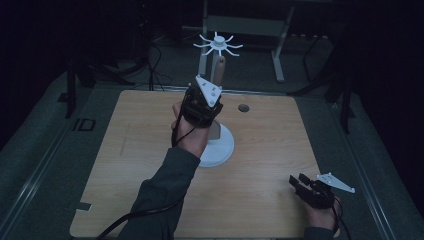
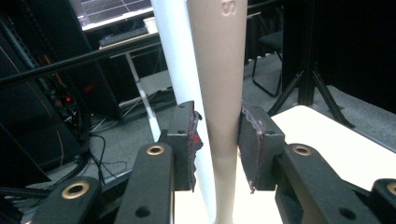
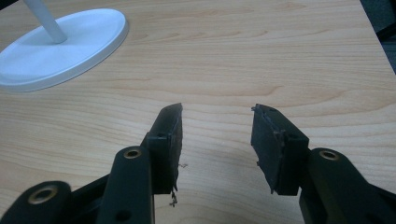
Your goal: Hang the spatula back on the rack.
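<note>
From the high view, your left gripper (image 1: 210,102) is raised over the middle of the wooden table (image 1: 150,165), at the white stand (image 1: 218,145), whose round base sits on the tabletop just past your left hand (image 1: 192,137). The stand's pole rises to a white hub with radiating spokes (image 1: 218,45), and a tan handle-like piece (image 1: 220,67) stands against the pole just above the gripper. Your right gripper (image 1: 296,181) rests low at the near right corner of the table, well apart from the stand, jaws pointing toward the left. A small dark hole (image 1: 243,107) marks the tabletop to the right of the stand.

From the left gripper view, your left gripper (image 2: 217,140) has its jaws to either side of the tan handle-like piece (image 2: 223,84), which runs upright between them; the right pad (image 2: 252,140) sits against it, the left pad (image 2: 191,140) is very close, and whether it presses cannot be told. The white pole (image 2: 180,60) stands just behind and left of the tan piece.

From the right gripper view, your right gripper (image 3: 215,140) has its jaws spread wide with nothing between them, bare wood grain (image 3: 261,60) beneath. The stand's white base (image 3: 65,46) lies ahead at upper left.
</note>
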### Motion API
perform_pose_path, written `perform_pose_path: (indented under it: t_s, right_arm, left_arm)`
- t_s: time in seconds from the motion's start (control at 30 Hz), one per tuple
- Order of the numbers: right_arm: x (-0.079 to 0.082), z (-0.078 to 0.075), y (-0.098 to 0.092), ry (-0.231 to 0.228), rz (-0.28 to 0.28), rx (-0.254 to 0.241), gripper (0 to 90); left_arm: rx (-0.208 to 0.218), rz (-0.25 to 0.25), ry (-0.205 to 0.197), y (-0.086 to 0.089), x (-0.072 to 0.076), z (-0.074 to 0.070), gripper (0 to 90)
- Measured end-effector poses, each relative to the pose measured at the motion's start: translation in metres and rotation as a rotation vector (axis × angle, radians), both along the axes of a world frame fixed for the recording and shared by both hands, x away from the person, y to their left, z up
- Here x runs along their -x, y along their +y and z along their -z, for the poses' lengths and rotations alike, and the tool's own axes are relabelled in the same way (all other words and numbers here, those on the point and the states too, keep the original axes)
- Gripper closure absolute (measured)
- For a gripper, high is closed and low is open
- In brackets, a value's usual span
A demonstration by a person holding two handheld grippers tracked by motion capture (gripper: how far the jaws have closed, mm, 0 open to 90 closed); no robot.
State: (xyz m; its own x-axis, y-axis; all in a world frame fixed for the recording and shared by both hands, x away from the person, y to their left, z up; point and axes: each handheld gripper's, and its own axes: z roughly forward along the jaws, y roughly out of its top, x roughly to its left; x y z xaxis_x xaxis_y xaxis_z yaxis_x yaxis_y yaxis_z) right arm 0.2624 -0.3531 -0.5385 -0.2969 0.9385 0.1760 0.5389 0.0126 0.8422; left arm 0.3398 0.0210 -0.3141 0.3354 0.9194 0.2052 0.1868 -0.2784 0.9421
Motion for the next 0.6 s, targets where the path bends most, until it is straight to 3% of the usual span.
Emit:
perform_pose_path:
  t_s: [0.37,0.6]
  right_arm:
    - [-0.0001,0.0001,0.0004,0.001,-0.002,0.001,53.0]
    - [0.0002,0.0,0.0005,0.0,-0.003,0.002,52.9]
  left_arm:
    - [0.034,0.02,-0.01,0.0037,-0.0013,-0.0039,72.1]
    - [0.054,0.02,-0.016,0.0071,-0.0029,-0.0052,67.2]
